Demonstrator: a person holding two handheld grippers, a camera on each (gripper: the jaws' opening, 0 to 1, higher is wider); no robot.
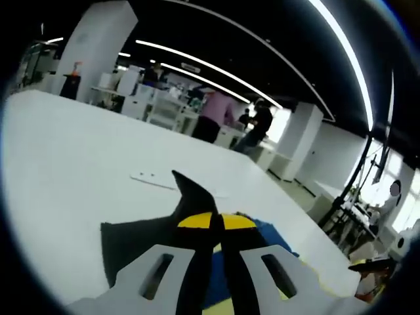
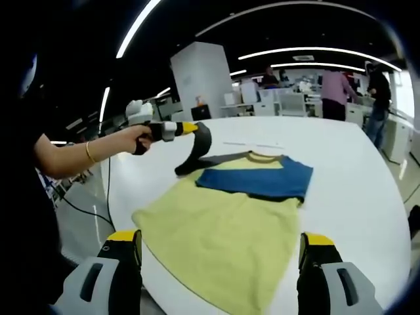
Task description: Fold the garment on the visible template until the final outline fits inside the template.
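A T-shirt point(image 2: 223, 230) with a yellow body, a blue chest band and dark sleeves lies spread on the white table point(image 2: 348, 170). In the right gripper view a person's hand holds my left gripper point(image 2: 197, 134) above the shirt's far left corner, shut on the dark sleeve point(image 2: 197, 161) and lifting it off the table. In the left gripper view that gripper point(image 1: 218, 226) pinches the black sleeve point(image 1: 190, 197), which rises to a point between the yellow tips. My right gripper point(image 2: 220, 259) stands open at the shirt's near hem, jaws wide apart with nothing between them.
A thin white strip point(image 1: 149, 178) lies on the table beyond the shirt. The table's rounded edge point(image 2: 121, 216) runs close to the shirt's left side. Desks, pillars and several people point(image 1: 216, 115) stand behind the table. A cable point(image 2: 85, 213) hangs below the person's arm.
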